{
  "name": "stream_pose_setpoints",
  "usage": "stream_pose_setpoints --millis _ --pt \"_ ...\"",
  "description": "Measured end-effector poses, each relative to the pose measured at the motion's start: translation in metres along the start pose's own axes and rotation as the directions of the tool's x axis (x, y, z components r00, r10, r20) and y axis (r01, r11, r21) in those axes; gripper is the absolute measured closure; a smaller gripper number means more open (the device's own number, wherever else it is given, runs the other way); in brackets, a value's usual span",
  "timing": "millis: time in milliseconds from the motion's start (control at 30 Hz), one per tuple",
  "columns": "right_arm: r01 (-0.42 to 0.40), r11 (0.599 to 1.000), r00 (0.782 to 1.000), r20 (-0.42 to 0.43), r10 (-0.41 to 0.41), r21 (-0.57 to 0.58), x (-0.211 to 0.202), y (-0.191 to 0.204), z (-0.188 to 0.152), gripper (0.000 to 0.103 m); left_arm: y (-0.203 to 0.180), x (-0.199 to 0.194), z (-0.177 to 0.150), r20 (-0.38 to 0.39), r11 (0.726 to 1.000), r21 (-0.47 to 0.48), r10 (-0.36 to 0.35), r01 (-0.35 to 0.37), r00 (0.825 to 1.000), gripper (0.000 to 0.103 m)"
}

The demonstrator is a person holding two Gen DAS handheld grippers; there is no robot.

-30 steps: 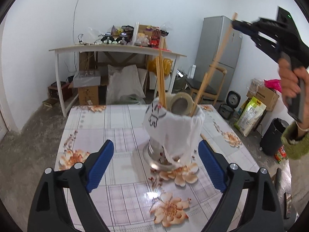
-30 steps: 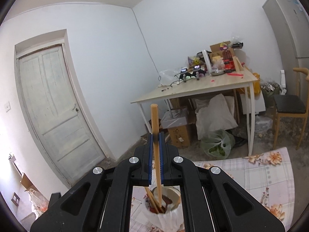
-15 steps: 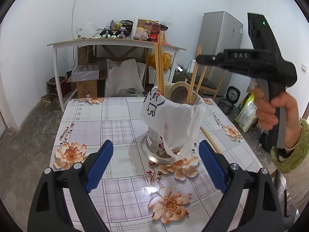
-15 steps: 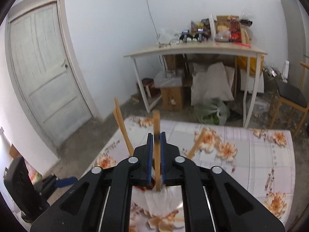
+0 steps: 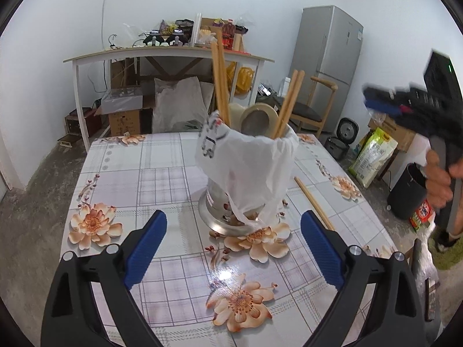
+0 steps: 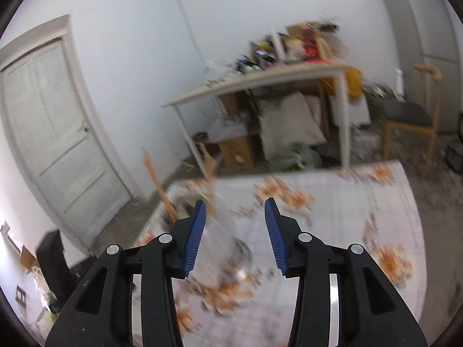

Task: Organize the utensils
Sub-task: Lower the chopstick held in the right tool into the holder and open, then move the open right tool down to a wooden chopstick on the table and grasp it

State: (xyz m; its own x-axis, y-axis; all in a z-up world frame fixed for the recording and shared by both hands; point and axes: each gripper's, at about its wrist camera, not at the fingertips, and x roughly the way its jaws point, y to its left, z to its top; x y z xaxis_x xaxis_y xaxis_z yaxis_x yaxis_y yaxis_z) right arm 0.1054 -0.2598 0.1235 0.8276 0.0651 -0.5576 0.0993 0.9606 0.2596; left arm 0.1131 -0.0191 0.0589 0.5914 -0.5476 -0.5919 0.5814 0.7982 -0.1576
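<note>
A metal utensil holder [image 5: 246,167] wrapped in a white plastic bag stands mid-table in the left wrist view. Two pairs of wooden chopsticks [image 5: 220,86] [image 5: 286,107] and a round strainer [image 5: 257,115] stick out of it. One loose chopstick [image 5: 312,202] lies on the cloth to its right. My left gripper [image 5: 234,222] is open just in front of the holder's base, with nothing in it. My right gripper [image 5: 405,104] is blurred at the far right, in a hand [image 5: 439,182]. In its own view the right gripper [image 6: 235,202] has its jaws opening and empty, with the blurred holder [image 6: 185,202] and chopsticks [image 6: 159,182] to the left.
The floral tablecloth [image 5: 130,173] has bare space left of and in front of the holder. Behind stand a cluttered white side table [image 5: 173,55], a fridge [image 5: 332,57] and a wooden chair [image 5: 312,107]. A white door [image 6: 58,144] is on the left wall.
The right gripper lowered its chopstick into the holder, let go, opened, and swung away to the right. That chopstick now stands with the others. The left gripper barely moved.
</note>
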Motion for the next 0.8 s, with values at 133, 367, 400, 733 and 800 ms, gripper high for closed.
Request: stream_pose_setpoints --millis 133,367,400,733,800 --pt "0.064 0.994 0.987 -0.151 -0.051 0.085 0.019 -0.036 -0.051 0.064 -0.014 0.012 -0.005 -0.042 1.0 0.031 -0.005 0.007 0.999 0.011" --pt "0.139 0.98 0.939 -0.333 -0.085 0.143 0.055 -0.069 -0.127 0.084 -0.045 0.042 -0.023 -0.155 0.996 0.085 -0.009 0.022 0.988 0.01" --pt "0.138 0.98 0.937 -0.34 -0.082 0.143 0.058 -0.07 -0.131 0.085 -0.05 0.047 -0.026 -0.172 0.995 0.091 -0.011 0.028 0.985 0.01" --pt "0.146 0.987 0.926 -0.362 -0.112 0.069 0.074 -0.072 -0.142 0.095 -0.078 0.073 -0.036 -0.238 0.993 0.105 -0.03 0.056 0.971 0.01" --pt "0.151 0.987 0.921 -0.371 -0.119 0.06 0.077 -0.074 -0.146 0.096 -0.082 0.076 -0.036 -0.245 0.993 0.102 -0.033 0.06 0.969 0.01"
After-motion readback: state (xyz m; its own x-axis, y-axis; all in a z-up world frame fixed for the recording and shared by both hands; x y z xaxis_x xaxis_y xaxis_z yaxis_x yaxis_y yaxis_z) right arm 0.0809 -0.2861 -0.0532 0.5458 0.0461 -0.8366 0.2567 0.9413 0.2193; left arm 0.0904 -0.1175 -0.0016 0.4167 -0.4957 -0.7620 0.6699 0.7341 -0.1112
